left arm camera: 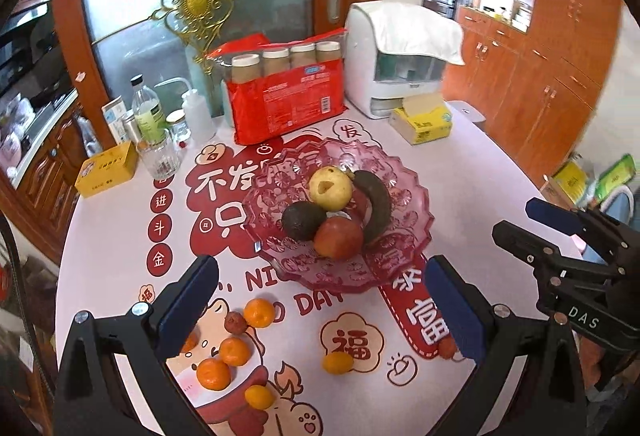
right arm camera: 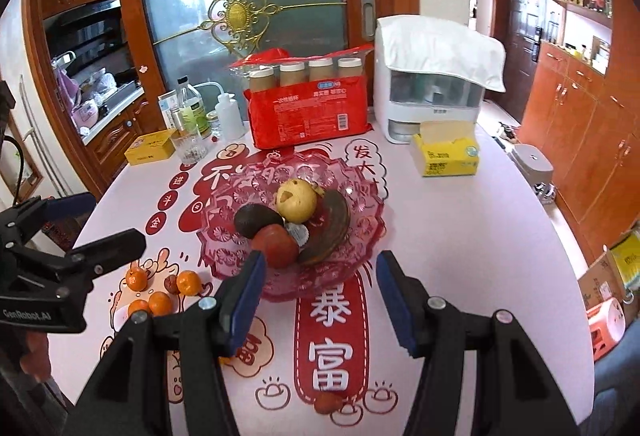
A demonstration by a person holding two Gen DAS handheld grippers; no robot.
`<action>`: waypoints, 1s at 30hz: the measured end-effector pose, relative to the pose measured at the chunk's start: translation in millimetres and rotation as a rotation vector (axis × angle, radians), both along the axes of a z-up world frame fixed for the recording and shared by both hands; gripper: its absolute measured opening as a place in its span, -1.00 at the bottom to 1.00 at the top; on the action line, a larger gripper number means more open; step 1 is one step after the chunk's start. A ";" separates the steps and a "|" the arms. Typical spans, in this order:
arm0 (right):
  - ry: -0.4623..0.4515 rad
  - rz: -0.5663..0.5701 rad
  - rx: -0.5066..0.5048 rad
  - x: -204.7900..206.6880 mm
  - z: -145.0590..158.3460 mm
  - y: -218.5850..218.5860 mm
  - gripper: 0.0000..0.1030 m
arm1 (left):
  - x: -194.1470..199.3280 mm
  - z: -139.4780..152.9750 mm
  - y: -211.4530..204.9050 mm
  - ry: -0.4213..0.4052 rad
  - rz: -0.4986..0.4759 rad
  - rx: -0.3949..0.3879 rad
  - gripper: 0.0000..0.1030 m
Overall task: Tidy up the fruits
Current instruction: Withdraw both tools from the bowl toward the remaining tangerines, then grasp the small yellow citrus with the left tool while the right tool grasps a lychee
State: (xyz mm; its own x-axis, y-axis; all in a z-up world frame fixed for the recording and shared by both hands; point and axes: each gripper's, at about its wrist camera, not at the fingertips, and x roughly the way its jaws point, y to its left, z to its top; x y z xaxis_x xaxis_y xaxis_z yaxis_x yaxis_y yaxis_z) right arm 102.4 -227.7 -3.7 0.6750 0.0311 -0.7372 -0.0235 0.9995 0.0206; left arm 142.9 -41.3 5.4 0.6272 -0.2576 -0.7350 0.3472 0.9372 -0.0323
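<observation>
Two hand-held grippers hover empty, jaws apart: left hand-held gripper (left arm camera: 320, 312), right hand-held gripper (right arm camera: 320, 300). Table (left arm camera: 472, 172) carries the pink glass bowl (left arm camera: 416, 212), mid-frame, already crowded; added fruit risks rolling out. Loose mandarins (left arm camera: 234, 352), lower left, may roll if nudged.

On my right gripper (left arm camera: 536, 232) I read "DAS"; my left gripper (right arm camera: 76, 224) says "GenRobot.AI". The desk cover (right arm camera: 460, 236) shows "富" (right arm camera: 329, 366) just in front of the pink glass bowl (right arm camera: 360, 236), and "福" (left arm camera: 352, 346) too.
</observation>
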 end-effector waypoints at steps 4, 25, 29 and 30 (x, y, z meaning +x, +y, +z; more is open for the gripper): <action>0.012 -0.047 -0.003 -20.6 -8.6 3.7 0.12 | -10.9 -13.7 2.6 0.011 -0.045 0.018 0.99; 0.147 -0.247 0.030 -82.7 -91.3 2.4 0.12 | -18.9 -118.4 -4.5 0.199 -0.127 0.098 0.99; 0.174 -0.266 0.032 -80.1 -110.1 -3.1 0.12 | -13.2 -139.4 -6.1 0.231 -0.110 0.122 0.99; 0.182 -0.268 0.035 -78.5 -115.5 -4.7 0.12 | -11.6 -145.8 -6.0 0.244 -0.104 0.129 0.99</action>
State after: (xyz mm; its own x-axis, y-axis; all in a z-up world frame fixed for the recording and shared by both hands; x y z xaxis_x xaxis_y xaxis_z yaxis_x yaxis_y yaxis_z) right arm 23.9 -232.4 -119.2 0.5199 -0.1027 -0.8481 0.2479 0.9682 0.0347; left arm 131.3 -47.3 -140.4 0.4031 -0.2062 -0.8916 0.4383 0.8988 -0.0097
